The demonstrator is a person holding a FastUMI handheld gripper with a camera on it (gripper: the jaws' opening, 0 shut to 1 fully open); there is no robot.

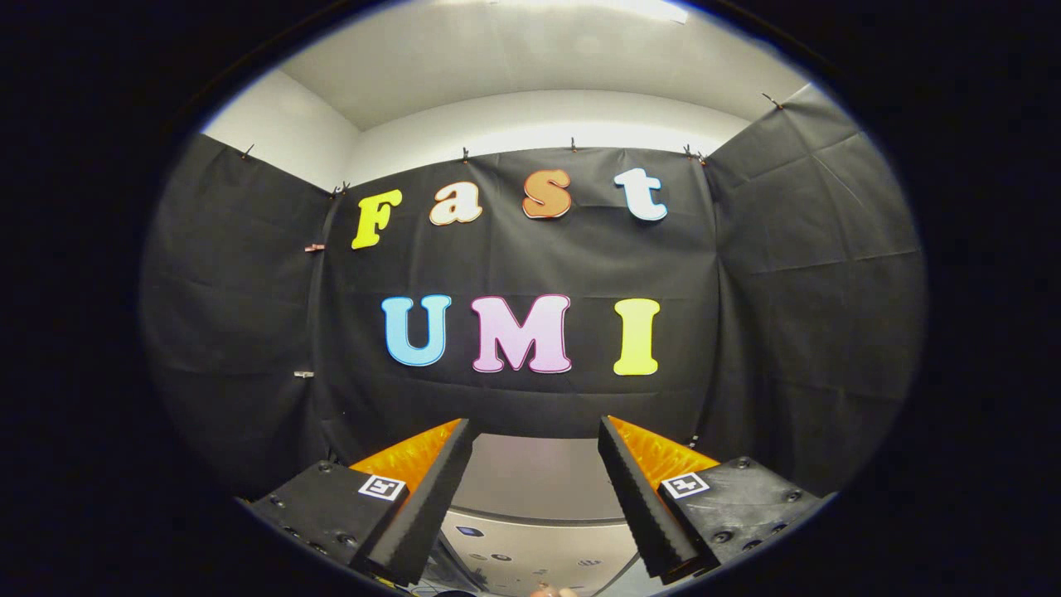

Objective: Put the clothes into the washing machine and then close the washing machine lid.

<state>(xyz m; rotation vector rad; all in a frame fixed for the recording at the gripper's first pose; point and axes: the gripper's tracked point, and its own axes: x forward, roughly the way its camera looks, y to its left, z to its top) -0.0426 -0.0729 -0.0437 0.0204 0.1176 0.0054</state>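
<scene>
My gripper [535,427] stands open, held high and looking at the booth's black cloth wall. Its two black-padded fingers [431,497] with orange backs are wide apart with nothing between them. Low between the fingers shows the top of the white washing machine [539,481]: a pale flat surface and, below it, a light panel with small dark buttons [497,555]. Whether the lid is up or down cannot be told from here. A sliver of something pinkish [551,591] peeks at the very bottom, below the panel.
Black cloth walls close the booth behind and on both sides of the machine. Above them run a white wall and ceiling.
</scene>
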